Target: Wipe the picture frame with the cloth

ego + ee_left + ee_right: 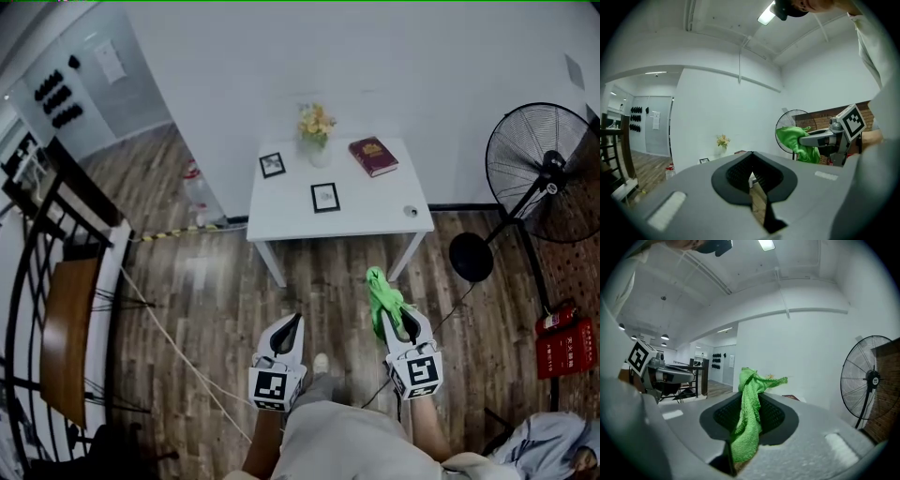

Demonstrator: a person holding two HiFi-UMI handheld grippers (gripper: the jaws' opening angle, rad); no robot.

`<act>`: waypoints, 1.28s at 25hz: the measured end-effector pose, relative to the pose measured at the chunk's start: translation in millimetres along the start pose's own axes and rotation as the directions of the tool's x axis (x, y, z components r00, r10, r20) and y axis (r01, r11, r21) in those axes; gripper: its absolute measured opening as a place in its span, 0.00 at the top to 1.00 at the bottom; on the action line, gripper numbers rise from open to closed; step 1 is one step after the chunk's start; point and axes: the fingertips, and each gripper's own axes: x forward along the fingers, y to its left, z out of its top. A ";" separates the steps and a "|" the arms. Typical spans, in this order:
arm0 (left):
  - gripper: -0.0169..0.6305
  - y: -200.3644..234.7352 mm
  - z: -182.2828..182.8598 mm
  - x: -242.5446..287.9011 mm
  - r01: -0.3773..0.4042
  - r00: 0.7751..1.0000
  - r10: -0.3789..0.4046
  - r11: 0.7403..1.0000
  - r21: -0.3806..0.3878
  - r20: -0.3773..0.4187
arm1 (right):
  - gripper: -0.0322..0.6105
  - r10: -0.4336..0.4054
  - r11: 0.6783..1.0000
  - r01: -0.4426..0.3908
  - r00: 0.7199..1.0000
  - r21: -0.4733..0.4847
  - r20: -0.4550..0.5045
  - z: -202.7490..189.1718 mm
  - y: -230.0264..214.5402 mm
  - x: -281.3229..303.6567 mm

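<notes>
The right gripper (401, 323) is clamping the cloth (379, 291); the left gripper (294, 323) is sitting closed, empty. The picture frame (324, 197) is standing well ahead, between both.

White table (375, 214) on wood floor (187, 314)

The cloth (380, 292) is bright green terry, bunched up and pinched between the closed jaws of the right gripper (401, 326), its loose end poking out forward. A small black picture frame (324, 197) with a pale mat sits mid-way across the white table (375, 211); a second frame (272, 165) sits nearer the back left corner
</notes>
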 end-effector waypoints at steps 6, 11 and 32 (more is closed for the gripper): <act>0.94 44.1 5.0 44.1 0.024 1.000 -0.025 1.000 -0.008 -0.002 | 0.81 -0.026 1.000 0.026 1.000 -0.006 -0.011 10.1 -7.2 58.2; 0.94 74.9 -0.3 78.9 0.048 0.999 -0.048 0.999 -0.015 -0.011 | 0.81 -0.045 0.999 0.045 0.999 -0.001 -0.025 7.7 -11.2 101.5; 0.94 139.0 -13.2 179.7 0.074 0.997 -0.075 0.997 -0.028 -0.022 | 0.81 -0.076 0.997 0.077 0.996 0.005 -0.055 1.9 -46.3 211.1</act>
